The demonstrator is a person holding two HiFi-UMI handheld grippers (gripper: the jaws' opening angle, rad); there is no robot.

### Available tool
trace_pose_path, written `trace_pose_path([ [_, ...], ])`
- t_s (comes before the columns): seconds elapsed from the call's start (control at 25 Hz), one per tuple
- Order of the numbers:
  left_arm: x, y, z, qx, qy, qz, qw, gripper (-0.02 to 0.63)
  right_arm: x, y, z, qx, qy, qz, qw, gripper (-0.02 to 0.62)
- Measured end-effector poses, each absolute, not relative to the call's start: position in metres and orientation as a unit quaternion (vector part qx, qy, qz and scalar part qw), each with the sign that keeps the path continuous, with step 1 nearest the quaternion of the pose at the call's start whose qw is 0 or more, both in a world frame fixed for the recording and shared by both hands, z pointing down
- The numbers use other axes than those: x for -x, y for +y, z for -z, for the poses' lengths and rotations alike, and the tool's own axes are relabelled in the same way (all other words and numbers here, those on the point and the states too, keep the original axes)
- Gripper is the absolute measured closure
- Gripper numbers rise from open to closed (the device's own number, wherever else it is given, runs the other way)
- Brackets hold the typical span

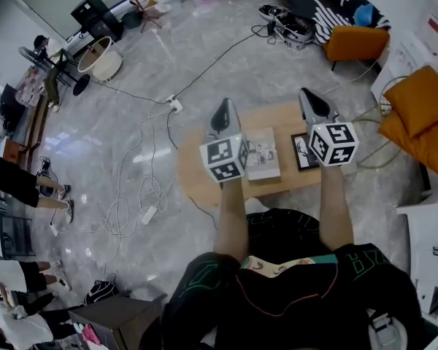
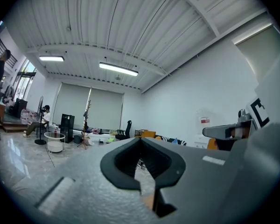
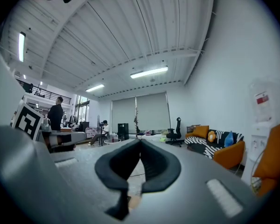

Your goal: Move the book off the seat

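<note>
One book (image 1: 263, 154), one picture frame (image 1: 304, 152), one table (image 1: 201, 182).

The floor (image 1: 204, 71) is finished in glossy polished stone. The counter (image 1: 193, 181) is made of matt pale wood; the book (image 1: 262, 154) is bound in paper.

Floor (image 1: 226, 57): grey polished stone; I see it on every side.
Cables (image 1: 124, 210): white, lying in loops on the floor at my left, with a power strip (image 1: 149, 214) among them.
Armchair (image 1: 356, 42): orange, far right, just beside a black-and-white striped sofa (image 1: 317, 9).
Cushions (image 1: 417, 100): two orange ones at the right edge, one partly over the other.
Round table (image 1: 102, 58): white, far left, near a coat stand (image 1: 140, 2).
People: I see a person's legs (image 1: 47, 192) at the left edge; another person (image 2: 41, 121) sits far off by the blinds (image 2: 91, 111).
Ceiling lamp (image 2: 118, 69): a long tube, lit.
</note>
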State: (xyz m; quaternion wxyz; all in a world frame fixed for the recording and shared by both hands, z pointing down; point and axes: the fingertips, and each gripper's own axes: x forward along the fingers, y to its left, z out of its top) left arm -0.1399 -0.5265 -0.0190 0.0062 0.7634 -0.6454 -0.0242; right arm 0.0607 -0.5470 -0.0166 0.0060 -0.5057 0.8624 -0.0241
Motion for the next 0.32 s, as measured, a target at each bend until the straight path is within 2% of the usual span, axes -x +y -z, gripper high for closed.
trace_pose_path([
  [0.32, 0.1403, -0.5344, 0.0151, -0.764, -0.645, 0.015, 0.008, 0.595, -0.0616, -0.5538, 0.0178, 0.508, 0.861, 0.018, 0.006, 0.592],
])
